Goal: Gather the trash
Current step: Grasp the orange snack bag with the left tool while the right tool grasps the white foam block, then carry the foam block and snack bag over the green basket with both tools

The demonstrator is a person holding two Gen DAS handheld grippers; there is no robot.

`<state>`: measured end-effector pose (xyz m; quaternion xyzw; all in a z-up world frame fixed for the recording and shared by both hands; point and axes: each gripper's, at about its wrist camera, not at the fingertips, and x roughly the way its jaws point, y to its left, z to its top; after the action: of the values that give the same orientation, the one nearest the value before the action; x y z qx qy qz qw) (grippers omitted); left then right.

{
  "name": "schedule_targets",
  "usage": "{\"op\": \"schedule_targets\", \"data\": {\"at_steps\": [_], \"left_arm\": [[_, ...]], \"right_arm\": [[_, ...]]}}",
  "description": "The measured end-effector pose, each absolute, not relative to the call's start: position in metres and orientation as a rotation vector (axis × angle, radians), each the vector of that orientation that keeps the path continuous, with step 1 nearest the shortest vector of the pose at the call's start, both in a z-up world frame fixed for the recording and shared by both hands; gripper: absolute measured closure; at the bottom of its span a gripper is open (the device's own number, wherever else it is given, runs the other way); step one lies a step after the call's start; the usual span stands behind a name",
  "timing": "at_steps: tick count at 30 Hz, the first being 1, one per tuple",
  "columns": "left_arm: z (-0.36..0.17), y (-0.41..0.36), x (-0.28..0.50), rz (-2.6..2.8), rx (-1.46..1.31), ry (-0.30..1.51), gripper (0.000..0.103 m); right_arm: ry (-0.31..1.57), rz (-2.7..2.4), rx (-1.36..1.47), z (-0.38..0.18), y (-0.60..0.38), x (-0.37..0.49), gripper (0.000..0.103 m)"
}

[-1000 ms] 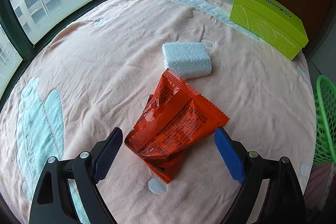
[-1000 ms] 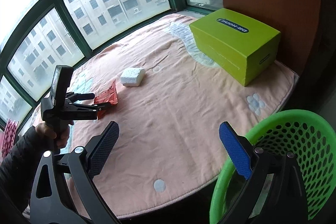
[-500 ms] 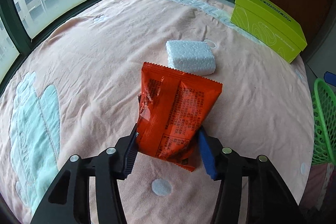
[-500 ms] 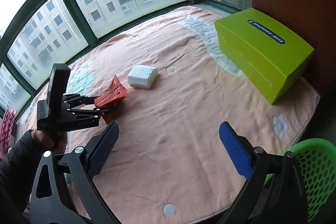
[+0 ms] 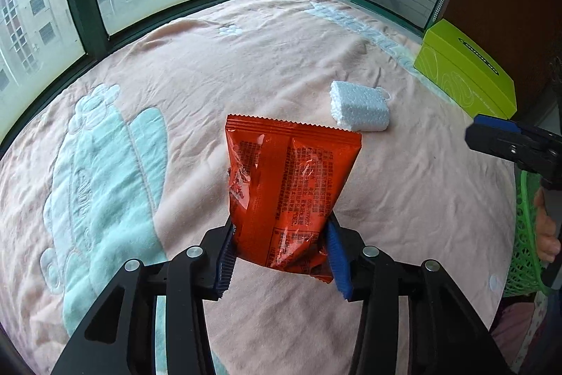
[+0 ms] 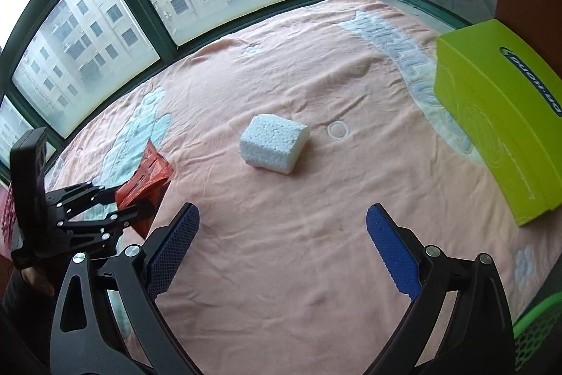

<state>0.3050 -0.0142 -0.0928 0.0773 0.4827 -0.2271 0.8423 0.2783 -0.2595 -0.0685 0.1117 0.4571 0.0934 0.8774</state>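
Left wrist view: your green basket (image 5: 525,234) sits at the right edge beside the pink blanket (image 5: 246,65), and only part of its mesh wall shows, so you cannot tell what lies inside. The lime green box (image 6: 498,115) stands closed at the far right of the blanket. Your left gripper (image 5: 281,255) has its fingers (image 5: 224,255) pressed in on the lower end of the orange wrapper (image 5: 291,188), which stands up from them, its upper edge clear of the blanket. In the right wrist view your right gripper (image 6: 281,248) hangs with its fingers (image 6: 391,248) spread wide, touching nothing, above bare blanket. The white foam block (image 6: 274,148) lies beyond them, apart from the wrapper and from the box.
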Motion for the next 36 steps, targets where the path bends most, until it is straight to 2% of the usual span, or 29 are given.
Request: {"op": "schedule_targets", "data": {"at_steps": [15, 20, 21, 36], "left_arm": [[-0.087, 0.018, 0.289, -0.428, 0.083, 1.014, 0.059], [-0.088, 0.022, 0.286, -0.422, 0.07, 1.019, 0.059], [-0.089, 0.023, 0.286, -0.421, 0.067, 1.02, 0.059], [-0.073, 0.012, 0.264, -0.434, 0.051, 1.004, 0.059]], "right_arm": [[1.028, 0.113, 0.27, -0.114, -0.227, 0.364, 0.011], [1.077, 0.053, 0.249, -0.128, -0.223, 0.375, 0.025], [1.087, 0.051, 0.245, -0.13, -0.223, 0.375, 0.033], [1.026, 0.098, 0.251, -0.097, -0.243, 0.305, 0.034]]}}
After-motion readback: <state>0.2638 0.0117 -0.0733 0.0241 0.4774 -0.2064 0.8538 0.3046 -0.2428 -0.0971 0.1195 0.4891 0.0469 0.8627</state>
